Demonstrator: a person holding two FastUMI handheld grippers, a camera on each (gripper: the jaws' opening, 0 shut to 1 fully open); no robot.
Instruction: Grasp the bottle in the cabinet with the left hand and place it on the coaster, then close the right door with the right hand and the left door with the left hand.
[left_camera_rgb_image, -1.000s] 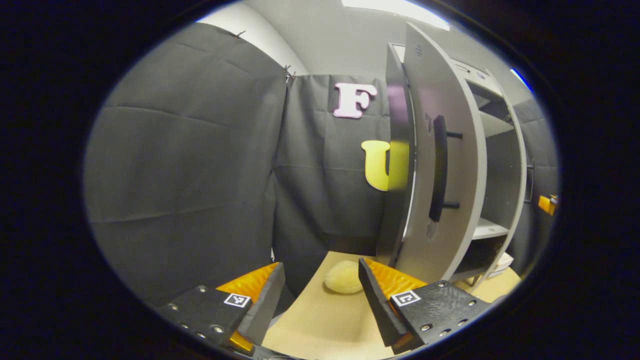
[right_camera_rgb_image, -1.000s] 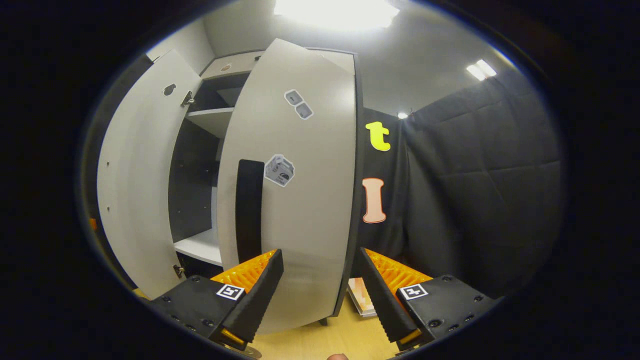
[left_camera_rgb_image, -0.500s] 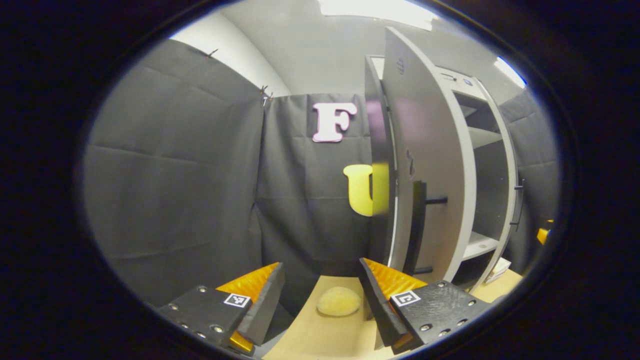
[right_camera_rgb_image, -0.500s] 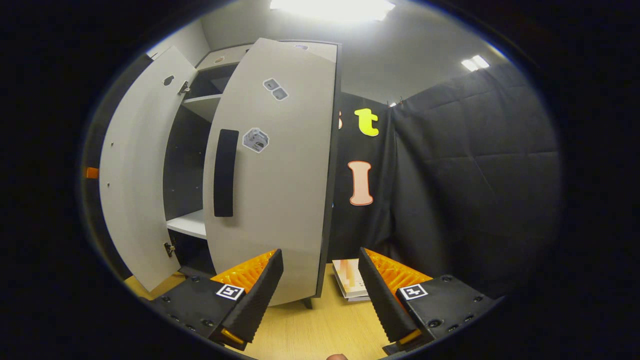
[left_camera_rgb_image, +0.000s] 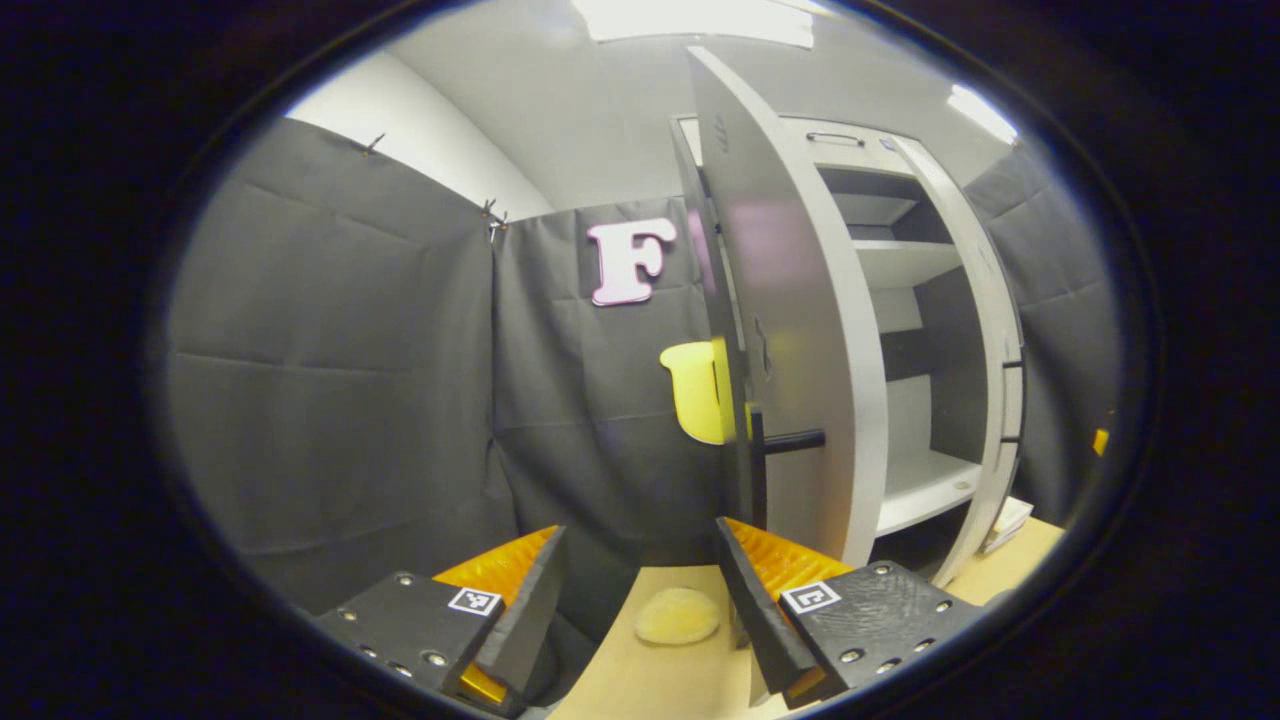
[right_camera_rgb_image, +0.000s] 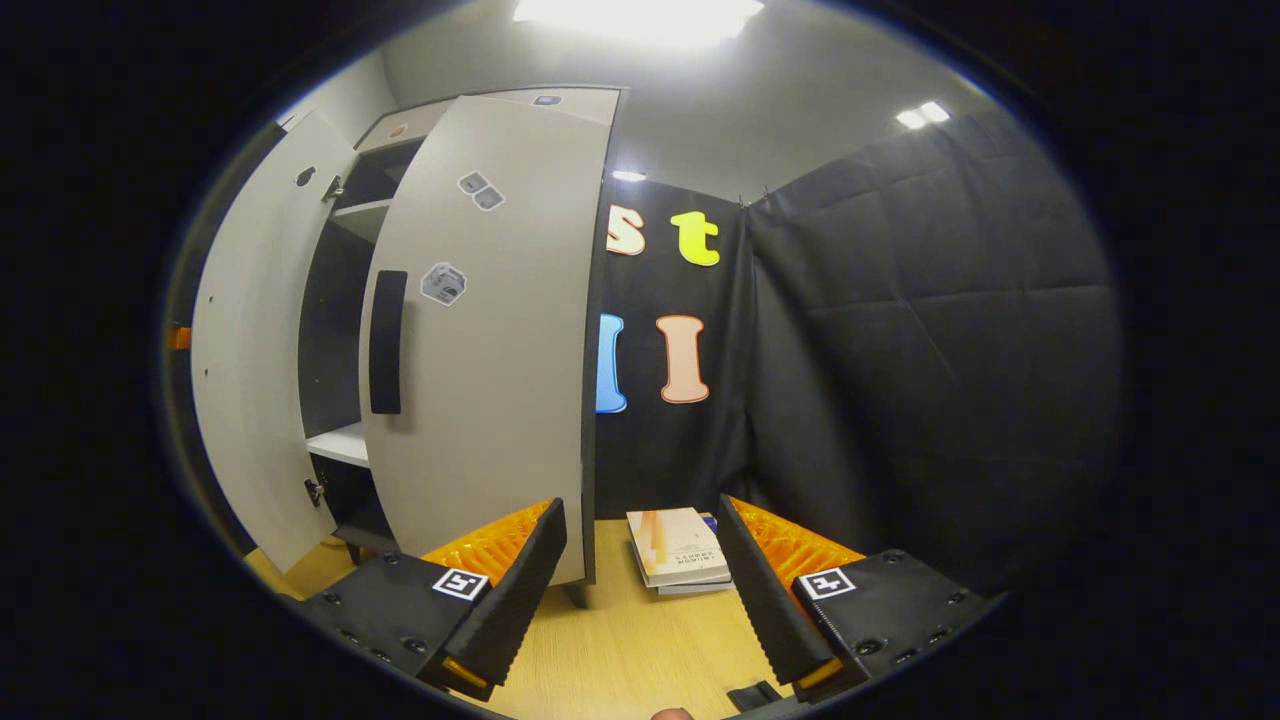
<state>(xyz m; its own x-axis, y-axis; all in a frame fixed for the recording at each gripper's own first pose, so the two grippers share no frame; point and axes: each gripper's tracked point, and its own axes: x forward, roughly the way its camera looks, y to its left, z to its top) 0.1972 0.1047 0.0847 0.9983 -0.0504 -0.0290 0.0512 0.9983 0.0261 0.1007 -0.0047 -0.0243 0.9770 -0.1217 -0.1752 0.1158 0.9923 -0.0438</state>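
In the left gripper view my left gripper (left_camera_rgb_image: 640, 548) is open and holds nothing. Between its fingers, on the table, lies a pale yellow round coaster (left_camera_rgb_image: 677, 615) with nothing on it. Just right of it the cabinet's left door (left_camera_rgb_image: 800, 330) stands ajar, almost edge-on, its black handle (left_camera_rgb_image: 788, 441) sticking out. Behind it are white shelves (left_camera_rgb_image: 925, 480). In the right gripper view my right gripper (right_camera_rgb_image: 640, 520) is open and empty, low over the table. The right door (right_camera_rgb_image: 490, 330) with its black handle (right_camera_rgb_image: 387, 340) stands ajar at left, close to the left finger.
A stack of books (right_camera_rgb_image: 678, 548) lies on the wooden table (right_camera_rgb_image: 620, 650) between the right gripper's fingers, by the black cloth wall. The left door's inner face (right_camera_rgb_image: 250, 340) is at the far left. The right door's edge (left_camera_rgb_image: 1000, 340) closes off the cabinet's right side.
The left gripper view has shifted so the left door now shows edge-on with more shelf visible. The right gripper has drawn back and turned right, bringing the books into view. Both stayed open.
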